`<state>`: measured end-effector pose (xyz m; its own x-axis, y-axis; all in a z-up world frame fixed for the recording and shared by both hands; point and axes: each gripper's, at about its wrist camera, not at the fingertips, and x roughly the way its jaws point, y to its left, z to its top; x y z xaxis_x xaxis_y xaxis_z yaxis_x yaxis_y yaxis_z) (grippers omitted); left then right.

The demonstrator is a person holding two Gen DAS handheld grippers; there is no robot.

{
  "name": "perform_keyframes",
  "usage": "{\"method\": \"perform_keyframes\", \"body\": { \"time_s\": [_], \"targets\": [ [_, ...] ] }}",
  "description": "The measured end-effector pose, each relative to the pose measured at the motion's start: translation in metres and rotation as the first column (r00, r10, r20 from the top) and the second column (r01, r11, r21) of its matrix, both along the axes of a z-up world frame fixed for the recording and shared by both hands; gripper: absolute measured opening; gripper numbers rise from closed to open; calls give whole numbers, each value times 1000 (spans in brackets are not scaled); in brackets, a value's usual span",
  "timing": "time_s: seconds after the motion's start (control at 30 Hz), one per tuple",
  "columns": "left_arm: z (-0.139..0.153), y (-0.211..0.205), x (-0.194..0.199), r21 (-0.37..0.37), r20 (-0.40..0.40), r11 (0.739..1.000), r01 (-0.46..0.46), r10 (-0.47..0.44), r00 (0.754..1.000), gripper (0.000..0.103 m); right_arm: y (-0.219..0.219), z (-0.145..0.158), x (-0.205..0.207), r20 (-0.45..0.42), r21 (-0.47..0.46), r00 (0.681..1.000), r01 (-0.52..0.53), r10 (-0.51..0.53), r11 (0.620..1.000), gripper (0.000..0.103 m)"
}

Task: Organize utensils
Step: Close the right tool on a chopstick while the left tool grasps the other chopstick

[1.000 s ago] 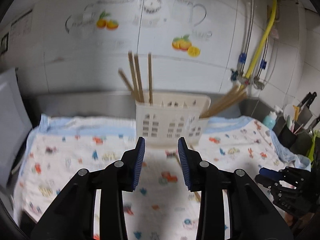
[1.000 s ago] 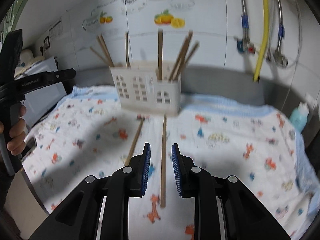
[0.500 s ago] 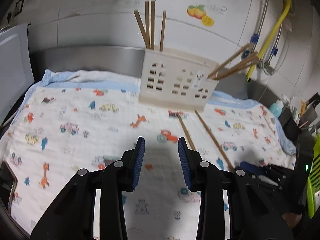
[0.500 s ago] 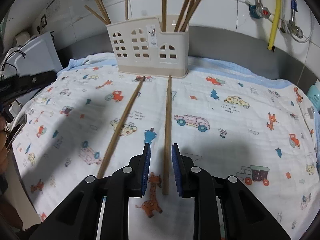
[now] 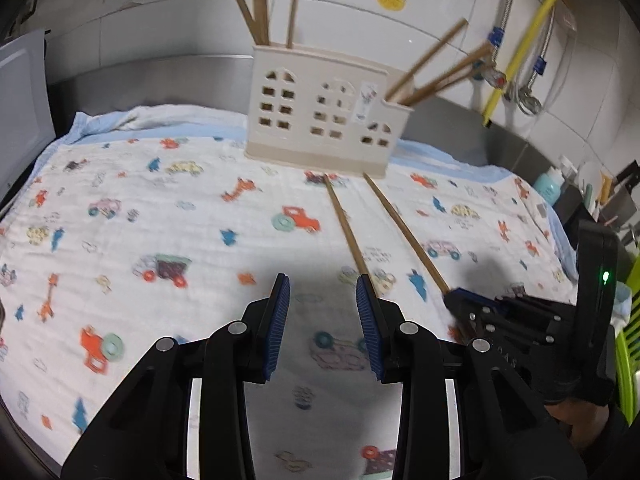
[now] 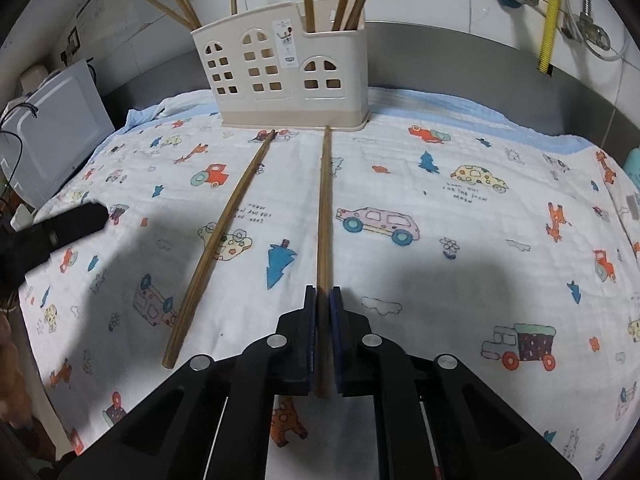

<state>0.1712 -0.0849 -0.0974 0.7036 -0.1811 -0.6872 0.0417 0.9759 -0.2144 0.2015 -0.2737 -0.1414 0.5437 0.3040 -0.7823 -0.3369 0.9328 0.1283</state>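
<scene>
Wooden chopstick (image 6: 324,216) clamped in our right gripper (image 6: 323,300).
Its far tip reaches ahead to the cream holder (image 6: 280,60); our left gripper (image 5: 323,298) hangs parted, empty, second chopstick (image 5: 348,232) just ahead.

**Open cloth in front of the holder, walls closing in behind**

Ahead of the utensil holder (image 6: 294,68) the printed cloth (image 6: 460,264) lies wide and flat. Two loose chopsticks (image 6: 224,224) run out from the holder's foot. Chopsticks (image 5: 434,70) fan from its right end, crowding the space above. Tiled wall (image 5: 160,20) sits close behind the holder; a white appliance (image 6: 60,136) blocks its left.
</scene>
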Motion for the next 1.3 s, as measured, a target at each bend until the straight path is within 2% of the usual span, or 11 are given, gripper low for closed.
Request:
{"method": "perform_keyframes", "body": {
  "time_s": [0.33,0.53,0.63,0.87,1.0,1.2,1.3],
  "targets": [
    [-21,-32,2,-28,-61,1000,13,-15,998,35,-14,4,-2,5,27,1000,-12,12,1000,6],
    [-32,-45,8,-38,-92,999,-14,11,996,33,-24,4,-3,5,37,1000,-11,11,999,6],
    [-36,-52,12,-38,-103,999,-27,23,994,23,-26,2,-2,-3,43,1000,-12,12,999,6],
    [-41,-56,19,-33,-110,998,-56,53,993,11,-27,2,-2,-10,57,1000,-10,11,998,6],
    [-44,-57,21,-28,-116,998,-64,60,991,11,-27,1,-2,-11,56,1000,-11,11,998,7],
    [-44,-63,24,29,-130,998,-63,66,989,9,-26,0,-2,-12,49,1000,-9,10,999,7],
    [-44,-62,25,22,-136,997,-71,73,988,9,-26,0,-2,-13,49,1000,-7,8,999,7]
  ]
}}
